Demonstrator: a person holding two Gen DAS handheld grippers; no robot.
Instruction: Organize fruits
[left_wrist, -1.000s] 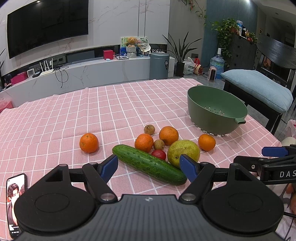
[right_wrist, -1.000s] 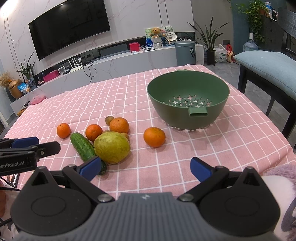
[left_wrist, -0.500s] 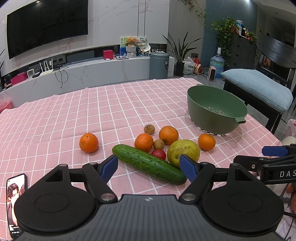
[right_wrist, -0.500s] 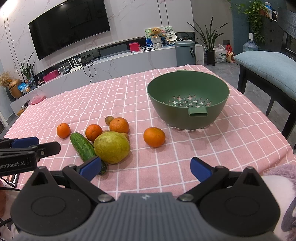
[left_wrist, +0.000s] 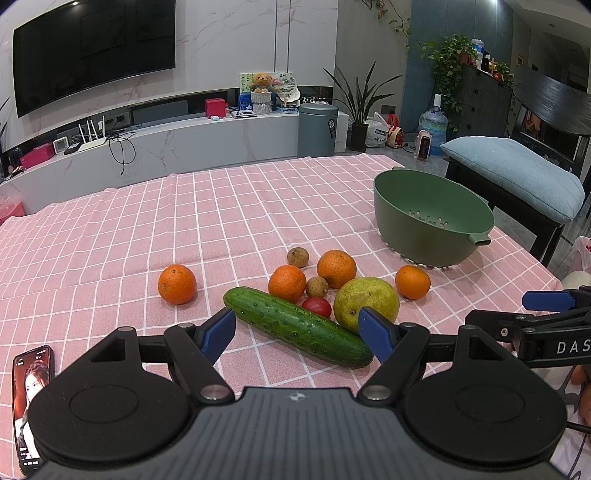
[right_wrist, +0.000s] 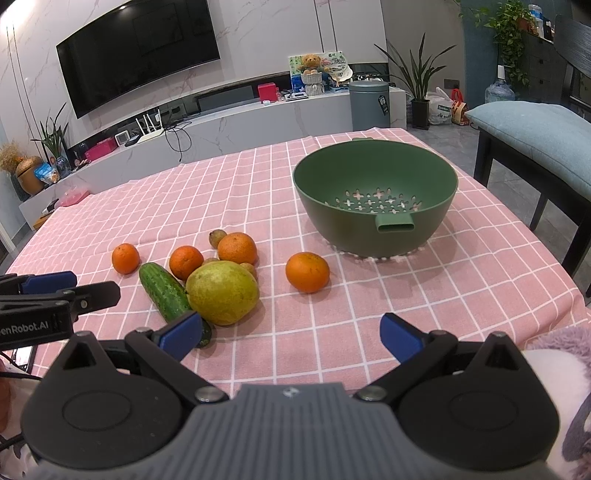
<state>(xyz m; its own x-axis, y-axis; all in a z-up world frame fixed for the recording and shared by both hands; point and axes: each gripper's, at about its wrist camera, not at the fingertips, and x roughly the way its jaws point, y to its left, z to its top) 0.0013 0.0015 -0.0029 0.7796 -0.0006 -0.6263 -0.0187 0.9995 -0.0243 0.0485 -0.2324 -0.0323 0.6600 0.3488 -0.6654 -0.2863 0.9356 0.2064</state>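
On the pink checked cloth lies a cluster of produce: a cucumber (left_wrist: 297, 326) (right_wrist: 168, 293), a big yellow-green pear (left_wrist: 366, 304) (right_wrist: 221, 291), several oranges (left_wrist: 177, 283) (right_wrist: 307, 271), a small red tomato (left_wrist: 317, 306) and small brown fruits (left_wrist: 297, 257). An empty green colander bowl (left_wrist: 432, 216) (right_wrist: 376, 199) stands to the right. My left gripper (left_wrist: 297, 332) is open, low over the near end of the cucumber. My right gripper (right_wrist: 291, 334) is open over bare cloth, in front of the pear and the lone orange.
A phone (left_wrist: 31, 402) lies on the cloth at the near left. A cushioned bench (left_wrist: 513, 177) stands past the table's right edge. Behind the table are a low TV cabinet (left_wrist: 166, 147) and a grey bin (left_wrist: 317, 129).
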